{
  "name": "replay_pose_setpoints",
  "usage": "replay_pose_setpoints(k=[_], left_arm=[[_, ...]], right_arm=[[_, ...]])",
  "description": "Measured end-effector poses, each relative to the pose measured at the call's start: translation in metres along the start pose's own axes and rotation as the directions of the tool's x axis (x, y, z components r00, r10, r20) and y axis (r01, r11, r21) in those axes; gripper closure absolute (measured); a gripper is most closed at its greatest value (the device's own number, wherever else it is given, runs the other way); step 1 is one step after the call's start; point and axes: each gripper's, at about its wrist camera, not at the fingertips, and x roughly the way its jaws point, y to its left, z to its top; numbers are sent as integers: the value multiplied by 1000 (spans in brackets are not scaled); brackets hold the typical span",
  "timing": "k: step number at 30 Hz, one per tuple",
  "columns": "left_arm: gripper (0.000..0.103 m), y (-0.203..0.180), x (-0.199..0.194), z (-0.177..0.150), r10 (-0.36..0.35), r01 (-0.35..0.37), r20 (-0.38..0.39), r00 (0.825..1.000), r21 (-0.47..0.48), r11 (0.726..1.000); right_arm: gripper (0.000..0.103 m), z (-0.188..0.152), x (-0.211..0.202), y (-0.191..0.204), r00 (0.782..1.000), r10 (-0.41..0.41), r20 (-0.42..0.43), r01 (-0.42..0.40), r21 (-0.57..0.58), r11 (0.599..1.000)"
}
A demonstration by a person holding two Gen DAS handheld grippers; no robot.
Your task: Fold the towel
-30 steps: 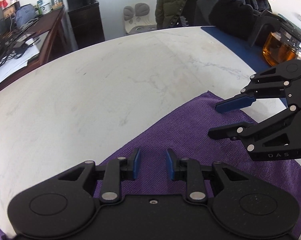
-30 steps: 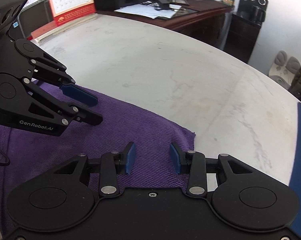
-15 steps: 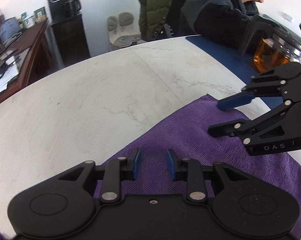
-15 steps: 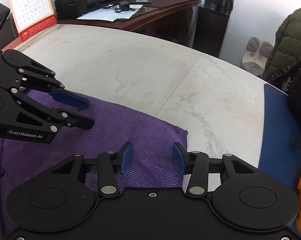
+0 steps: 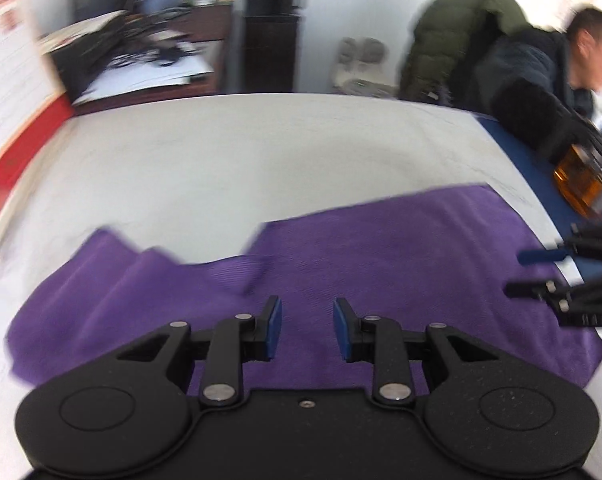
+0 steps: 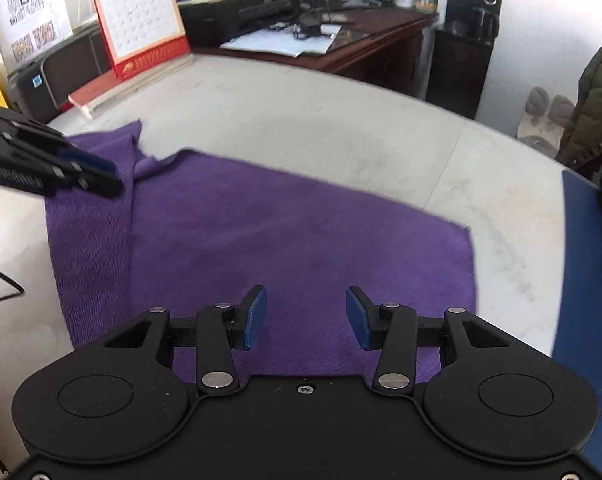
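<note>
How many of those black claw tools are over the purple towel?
2. The left gripper hovers above the towel near its folded-over end; the right gripper hovers above the other end.

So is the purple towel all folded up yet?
Not quite. The purple towel already has one layer doubled over it, leaving a strip uncovered at the left. Both tongs, left and right, are open above it with nothing in them. Probably left: another fold and tidying that rumpled far corner.

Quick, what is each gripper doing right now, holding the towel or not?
Left gripper: open, nothing between its pads, above the purple towel.
Right gripper: open and empty, jaws just widened.
</note>
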Motion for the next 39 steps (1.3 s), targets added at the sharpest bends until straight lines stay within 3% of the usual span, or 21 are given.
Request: replay_pose_setpoints(k=[4, 8, 12, 17, 23, 28, 39], left_arm=[[77, 37, -2, 16, 78, -77, 24, 997, -43, 996], [77, 51, 2, 28, 95, -94, 39, 995, -36, 995], [77, 54, 10, 38, 96, -97, 60, 994, 12, 995], [77, 77, 17, 42, 121, -124, 61, 991, 57, 991], [76, 113, 50, 51, 109, -104, -33, 993, 127, 986], [75, 124, 76, 56, 89, -70, -92, 992, 193, 979], [67, 130, 98, 60, 52, -11, -118, 992, 323, 946]], right_arm=[[60, 1, 15, 6, 998, -7, -56, 5, -36, 999], [60, -1, 22, 15, 994, -21, -107, 14, -59, 998], [60, 11, 24, 20, 995, -2, -99, -4, -55, 998], [59, 44, 36, 40, 994, 81, -70, -88, -106, 990], [56, 73, 62, 62, 976, 205, -69, -212, -125, 969], [55, 83, 79, 69, 967, 234, -102, -248, -150, 957], [52, 85, 95, 66, 961, 248, -125, -264, -127, 956]])
